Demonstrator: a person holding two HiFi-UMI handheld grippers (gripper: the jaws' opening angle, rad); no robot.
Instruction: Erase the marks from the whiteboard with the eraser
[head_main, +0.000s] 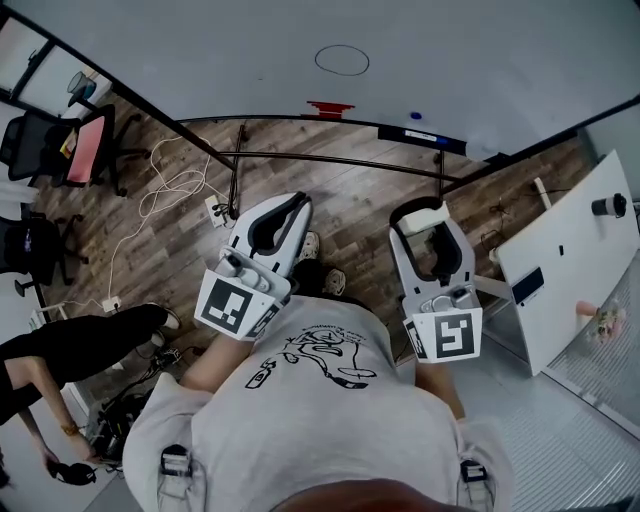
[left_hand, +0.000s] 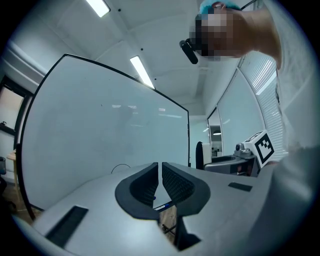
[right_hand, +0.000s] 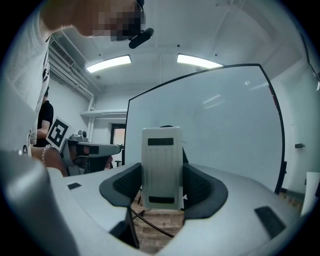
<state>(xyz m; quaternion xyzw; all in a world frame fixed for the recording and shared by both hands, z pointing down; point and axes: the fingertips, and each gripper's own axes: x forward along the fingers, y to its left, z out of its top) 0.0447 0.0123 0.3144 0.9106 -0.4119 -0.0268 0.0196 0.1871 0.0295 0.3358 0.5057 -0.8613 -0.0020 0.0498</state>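
Note:
The whiteboard (head_main: 400, 50) stands ahead of me with a thin black oval mark (head_main: 341, 60) drawn on it. A red object (head_main: 330, 108) and a blue marker (head_main: 420, 117) lie on its tray. My right gripper (head_main: 425, 215) is shut on the white eraser (right_hand: 161, 167), held upright between the jaws a short way off the board (right_hand: 215, 115). My left gripper (head_main: 288, 208) is shut with nothing in it (left_hand: 160, 172). In the left gripper view the board (left_hand: 100, 130) shows a faint arc of the mark (left_hand: 120, 167).
The board's stand bars (head_main: 330, 160) cross the wood floor below the tray. Cables (head_main: 170, 185) and a power strip lie to the left, near office chairs (head_main: 60, 150). A white table (head_main: 570, 250) with a cup (head_main: 608, 205) stands right. A person (head_main: 70, 345) crouches lower left.

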